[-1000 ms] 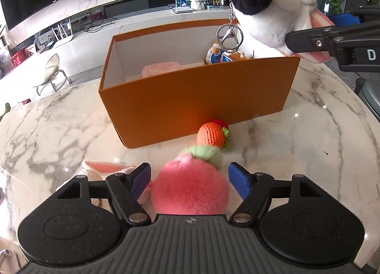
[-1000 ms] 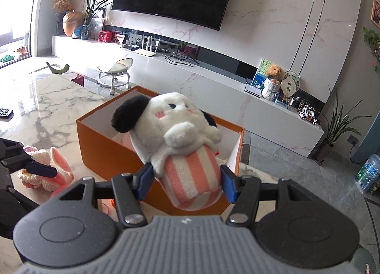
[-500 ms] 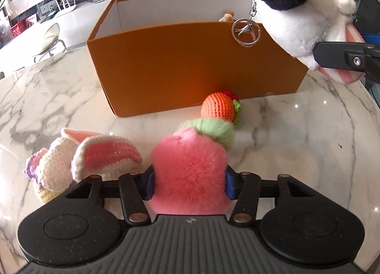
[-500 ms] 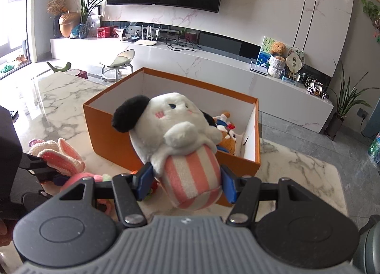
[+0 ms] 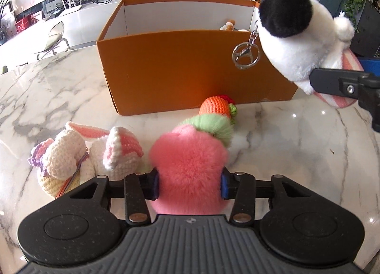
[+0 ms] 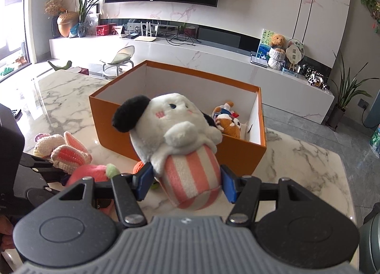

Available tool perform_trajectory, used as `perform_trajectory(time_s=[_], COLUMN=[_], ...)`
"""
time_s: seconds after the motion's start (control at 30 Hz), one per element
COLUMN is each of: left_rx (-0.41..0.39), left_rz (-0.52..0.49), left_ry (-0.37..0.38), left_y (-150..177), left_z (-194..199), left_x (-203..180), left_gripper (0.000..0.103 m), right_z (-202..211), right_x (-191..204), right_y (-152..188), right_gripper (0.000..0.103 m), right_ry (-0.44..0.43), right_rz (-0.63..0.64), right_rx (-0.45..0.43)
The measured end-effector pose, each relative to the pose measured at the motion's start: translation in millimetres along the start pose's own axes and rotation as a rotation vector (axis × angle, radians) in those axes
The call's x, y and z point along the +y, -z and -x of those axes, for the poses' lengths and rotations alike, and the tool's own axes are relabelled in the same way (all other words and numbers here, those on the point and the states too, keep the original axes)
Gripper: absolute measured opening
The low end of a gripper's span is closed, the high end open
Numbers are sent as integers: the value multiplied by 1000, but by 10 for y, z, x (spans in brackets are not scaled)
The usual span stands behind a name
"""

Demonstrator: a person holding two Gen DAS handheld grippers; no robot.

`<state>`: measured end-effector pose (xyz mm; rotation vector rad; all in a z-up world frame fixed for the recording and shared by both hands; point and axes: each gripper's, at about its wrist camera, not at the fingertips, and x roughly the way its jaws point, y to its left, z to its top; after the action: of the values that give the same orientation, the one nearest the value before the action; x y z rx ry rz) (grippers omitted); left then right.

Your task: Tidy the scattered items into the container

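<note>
My left gripper (image 5: 189,186) is shut on a fluffy pink peach plush (image 5: 188,162) with a green leaf, low over the marble table. My right gripper (image 6: 186,185) is shut on the striped base of a white dog plush (image 6: 173,126) with black ears and a key ring (image 5: 245,55), held in the air in front of the orange box's (image 5: 190,76) right end. The open box (image 6: 237,152) holds a small orange-and-white toy (image 6: 226,119). A crocheted carrot (image 5: 215,105) lies against the box front. A crocheted bunny (image 5: 85,152) lies left of the peach.
The marble table (image 5: 296,155) has its edge to the right (image 6: 344,179). Behind the box are a low white TV bench (image 6: 190,50), a wall TV and a small chair (image 6: 118,57). The left gripper's body (image 6: 19,179) shows at the lower left of the right wrist view.
My left gripper closed on the pink peach plush and pulled back a little from the box. My right gripper, still holding the dog plush, has risen so the box interior shows.
</note>
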<state>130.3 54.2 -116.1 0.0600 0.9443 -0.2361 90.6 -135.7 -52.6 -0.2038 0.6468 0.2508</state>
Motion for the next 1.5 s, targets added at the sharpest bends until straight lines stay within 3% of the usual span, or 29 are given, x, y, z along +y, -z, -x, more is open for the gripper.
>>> perform_trajectory(time_s=[0.37, 0.77, 0.8, 0.83, 0.87, 1.07, 1.17, 1.27, 1.33, 1.4, 1.43, 1.5], left_rx=[-157, -289, -300, -307, -309, -301, -291, -281, -266, -250, -242, -228], left_rz=[14, -57, -66, -75, -77, -65, -88, -106, -103, -99, -98, -97], left_ry=[26, 8, 3, 0, 1, 23, 29, 14, 12, 10, 8, 2], left_y=[-153, -731, -800, -875, -957, -1380, -1411, -1313, -1206, -1099, -1046, -929], left_z=[655, 924, 926, 919, 890, 602, 533, 508, 498, 489, 484, 472], left_x=[-33, -72, -75, -75, -63, 49, 49, 52, 65, 79, 85, 100], left_gripper=[51, 48, 44, 21, 10, 8, 8, 12, 31, 44, 56, 67], right_z=[155, 157, 137, 107, 73, -320, -486, -471, -461, -451, -446, -436], right_x=[-16, -122, -139, -162, -187, -276, -293, -273, -259, -246, -239, -226], right_y=[-1, -340, -387, -439, -493, -829, -917, -874, -845, -816, -801, -772], right_gripper=[62, 62, 62, 62, 62, 62, 62, 62, 62, 62, 62, 62], right_ry=[5, 3, -2, -11, -21, -76, -89, -90, -91, -92, -93, -94], right_rz=[-3, 13, 11, 7, 3, -1, -10, -15, -18, -21, -23, -26], right_rx=[-13, -60, -62, -63, -63, -19, 3, -8, -15, -22, -25, -32])
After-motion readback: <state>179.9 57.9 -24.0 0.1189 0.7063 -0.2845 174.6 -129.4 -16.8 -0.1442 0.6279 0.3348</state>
